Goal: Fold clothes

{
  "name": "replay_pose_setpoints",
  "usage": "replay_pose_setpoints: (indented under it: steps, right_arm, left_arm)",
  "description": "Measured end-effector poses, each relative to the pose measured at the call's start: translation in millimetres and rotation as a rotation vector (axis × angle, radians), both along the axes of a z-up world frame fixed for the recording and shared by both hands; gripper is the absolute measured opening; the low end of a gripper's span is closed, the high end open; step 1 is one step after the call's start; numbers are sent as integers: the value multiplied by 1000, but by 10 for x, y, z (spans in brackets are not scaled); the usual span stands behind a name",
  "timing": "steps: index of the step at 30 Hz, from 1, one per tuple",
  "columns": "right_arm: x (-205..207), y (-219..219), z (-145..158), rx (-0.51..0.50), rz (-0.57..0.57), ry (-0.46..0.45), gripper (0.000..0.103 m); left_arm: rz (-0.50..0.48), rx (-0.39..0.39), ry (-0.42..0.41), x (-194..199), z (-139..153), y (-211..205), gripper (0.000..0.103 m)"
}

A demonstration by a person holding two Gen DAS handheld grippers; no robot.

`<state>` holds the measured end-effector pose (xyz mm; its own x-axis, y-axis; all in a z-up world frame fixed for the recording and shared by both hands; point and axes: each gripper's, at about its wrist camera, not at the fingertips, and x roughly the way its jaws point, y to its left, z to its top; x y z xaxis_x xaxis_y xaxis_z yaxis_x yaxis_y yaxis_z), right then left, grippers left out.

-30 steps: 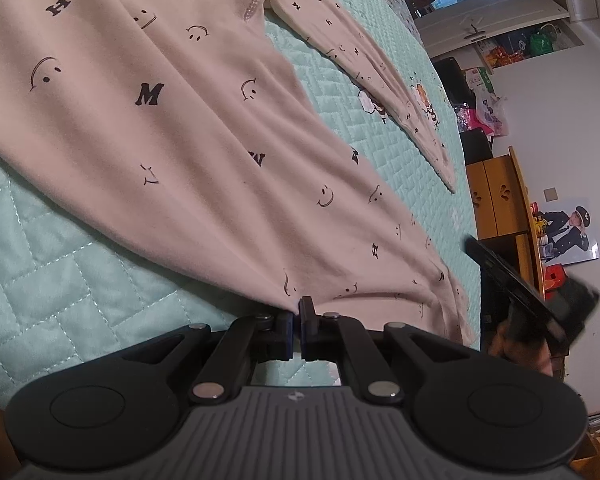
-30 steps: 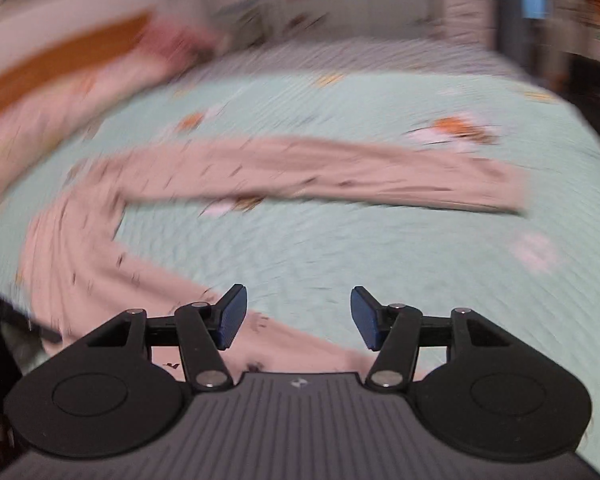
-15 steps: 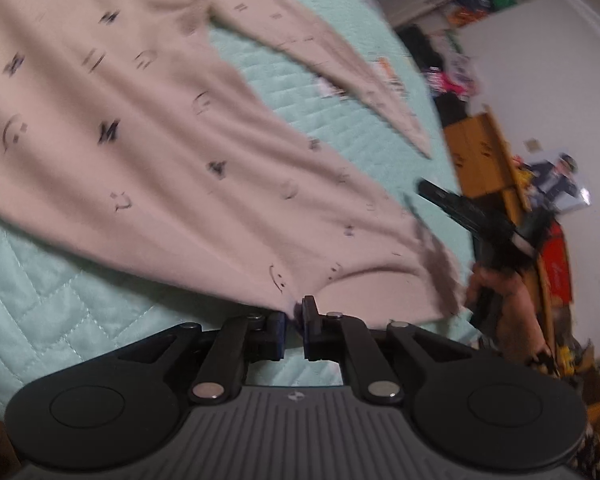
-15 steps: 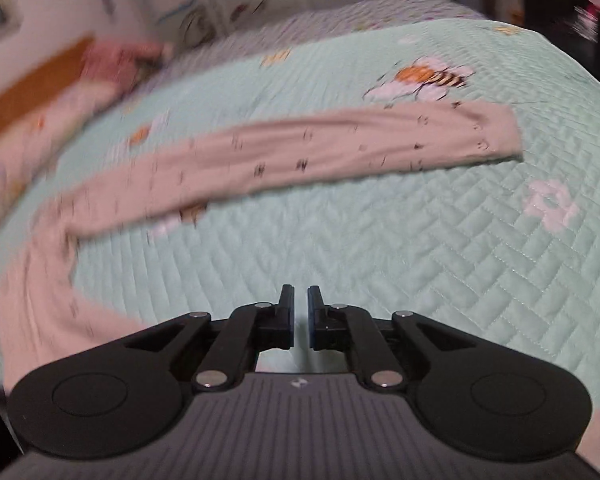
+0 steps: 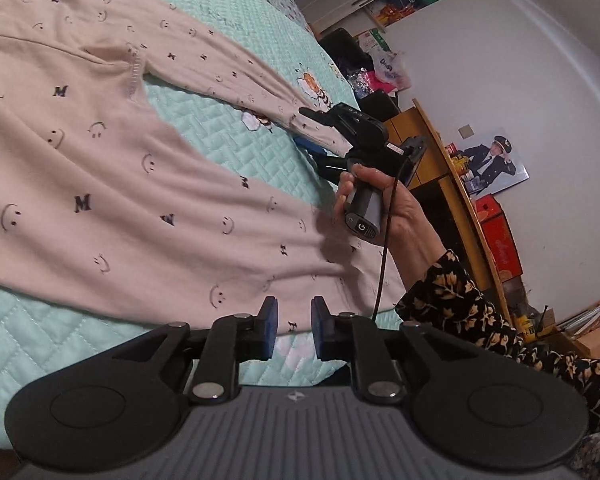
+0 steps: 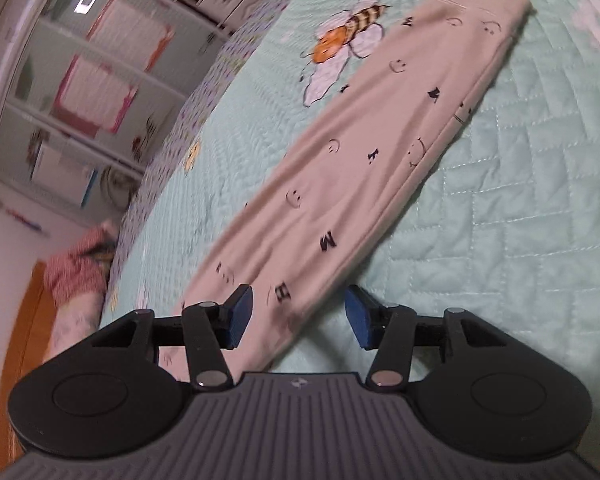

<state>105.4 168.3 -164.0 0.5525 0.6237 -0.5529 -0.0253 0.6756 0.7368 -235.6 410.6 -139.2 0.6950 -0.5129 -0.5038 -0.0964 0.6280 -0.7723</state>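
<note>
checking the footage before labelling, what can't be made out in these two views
- Shirt: collar and far sleeve cut off by the left view's top and left edges.
- Sleeve: its shoulder end is hidden behind the right gripper, whose jaws are opening.
- Hem: part hidden behind the left gripper, jaws opening too.
- Shelves: contents blurred in the right view.

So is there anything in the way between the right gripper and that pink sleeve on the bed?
Nothing visible. The right gripper is right over the pink sleeve, its jaws opening on either side of the fabric, with only the green quilt underneath.
</note>
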Motion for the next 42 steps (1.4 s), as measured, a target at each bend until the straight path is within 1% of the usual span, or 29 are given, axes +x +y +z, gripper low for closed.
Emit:
replay_pose_setpoints:
  steps: [1,2,3,5,7,12,16,18,19,21,24,25,27,30,31,32,33,34,37,38,39,40,42]
  right_arm:
    - [9,16,-11,-8,-4,0,31]
    - [18,15,-43,-8,-10,12,10]
    - [27,-12,-92,5,-18,34,2]
    - [2,-101,-151,54,-36,53,3]
    - [-55,-175,-131,64,-49,50,3]
    - [-108,-176,-111,54,-55,59,3]
    - [-106,-178,-125,47,-72,82,1]
    - [-116,-195,-109,42,-78,86,1]
    - [-127,-206,-93,30,-76,80,2]
    - [-149,-228,-65,3,-66,64,2]
    - [-165,-299,-86,34,-88,86,0]
    - [-189,-315,-83,53,-95,96,4]
    - [-252,-273,-82,99,-76,129,6]
    - [-312,-43,-74,126,9,145,8]
    - [-310,48,-79,130,24,151,12]
    - [-302,140,-88,133,33,159,20]
    - [-289,220,-95,131,33,159,24]
    - [-275,296,-101,128,29,156,26]
    - [-237,404,-108,125,-10,148,25]
    - [-216,413,-107,129,-24,151,21]
    - [-211,405,-111,123,-27,150,14]
    - [-213,391,-118,112,-25,147,5]
    - [-259,316,-155,118,-16,146,4]
  left_arm:
    - [6,-4,5,1,-20,23,18]
    - [12,-8,11,-1,-41,47,18]
    - [19,-15,18,-7,-62,72,18]
    - [33,-34,24,-35,-87,131,18]
    - [45,-31,20,-67,-83,188,18]
    - [92,-5,17,-99,-55,361,18]
    - [147,26,2,-150,34,536,18]
    - [182,37,-4,-183,55,653,21]
    - [201,39,-2,-200,54,710,23]
    - [231,35,5,-222,35,818,23]
    - [258,22,17,-235,7,926,23]
    - [263,17,15,-235,3,945,23]
    - [268,10,10,-234,-7,964,23]
    - [260,-4,12,-209,-42,946,23]
    - [256,-9,13,-202,-51,935,23]
    - [252,-13,14,-199,-55,920,23]
    - [248,-17,13,-199,-56,905,23]
    - [243,-20,9,-201,-51,894,23]
    - [233,-17,3,-206,-34,877,23]
    - [234,-15,5,-206,-33,883,24]
    - [238,-14,6,-209,-31,893,24]
    - [244,-11,6,-215,-23,909,24]
    - [256,0,2,-237,9,951,24]
